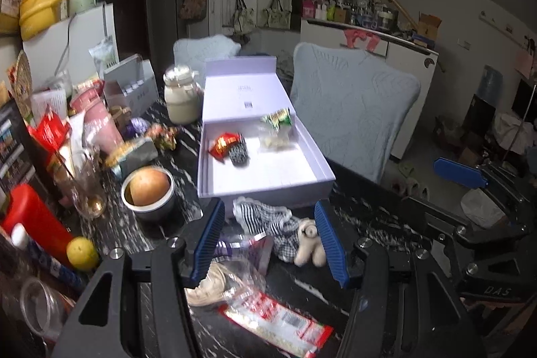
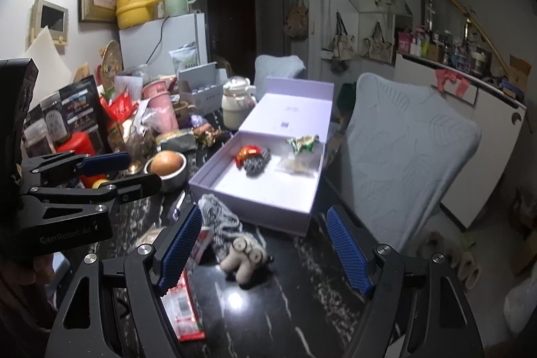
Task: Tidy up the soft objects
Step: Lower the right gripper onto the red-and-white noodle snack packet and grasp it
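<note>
An open lavender box (image 1: 322, 182) (image 2: 251, 213) lies on the dark marbled table. Inside it are a red snack packet (image 1: 224, 145) (image 2: 246, 154), a black-and-white checked soft item (image 1: 239, 154) (image 2: 256, 165), a green packet (image 1: 278, 118) (image 2: 302, 143) and a clear bag (image 1: 273, 140) (image 2: 297, 165). In front of the box lie a striped cloth (image 1: 260, 217) (image 2: 218, 215) and a small beige plush toy (image 1: 308, 244) (image 2: 245, 255). My left gripper (image 1: 270, 244) is open above them. My right gripper (image 2: 265, 245) is open over the plush, empty.
A steel bowl with a round bun (image 1: 147, 190) (image 2: 166, 165), a lemon (image 1: 82, 252), a red bottle (image 1: 32, 217), a glass (image 1: 89, 183), a cream jar (image 1: 181, 96) and clutter fill the left. Red-and-clear packets (image 1: 278, 321) (image 2: 183, 304) lie near me. Pale blue chairs (image 1: 352, 109) (image 2: 409, 150) stand right.
</note>
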Tool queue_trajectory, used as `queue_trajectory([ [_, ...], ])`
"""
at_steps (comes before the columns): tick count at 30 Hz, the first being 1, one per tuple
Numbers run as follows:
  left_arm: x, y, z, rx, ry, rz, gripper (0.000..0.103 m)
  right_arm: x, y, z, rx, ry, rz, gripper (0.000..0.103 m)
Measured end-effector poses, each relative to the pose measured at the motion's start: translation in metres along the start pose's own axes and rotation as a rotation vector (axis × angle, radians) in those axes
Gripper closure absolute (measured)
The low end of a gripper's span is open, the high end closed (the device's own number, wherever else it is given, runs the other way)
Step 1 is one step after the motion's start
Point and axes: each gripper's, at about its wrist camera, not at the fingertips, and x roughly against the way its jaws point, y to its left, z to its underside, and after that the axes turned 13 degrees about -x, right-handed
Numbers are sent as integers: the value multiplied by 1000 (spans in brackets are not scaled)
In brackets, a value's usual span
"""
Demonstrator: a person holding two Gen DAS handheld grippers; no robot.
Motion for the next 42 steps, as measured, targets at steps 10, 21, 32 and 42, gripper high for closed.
queue_trajectory([
  [10, -10, 1, 38, 37, 78, -8, 48, -8, -3, 34, -30, 80, -21, 25],
  [21, -24, 0, 76, 56, 149, 3, 48, -29, -5, 71, -49, 181, -49, 25],
  [32, -35, 3, 112, 83, 221, 27, 48, -53, 10, 100, -23, 288, -140, 25],
  [42, -36, 21, 136, 146, 253, 14, 48, -81, 29, 119, 27, 376, -173, 25],
])
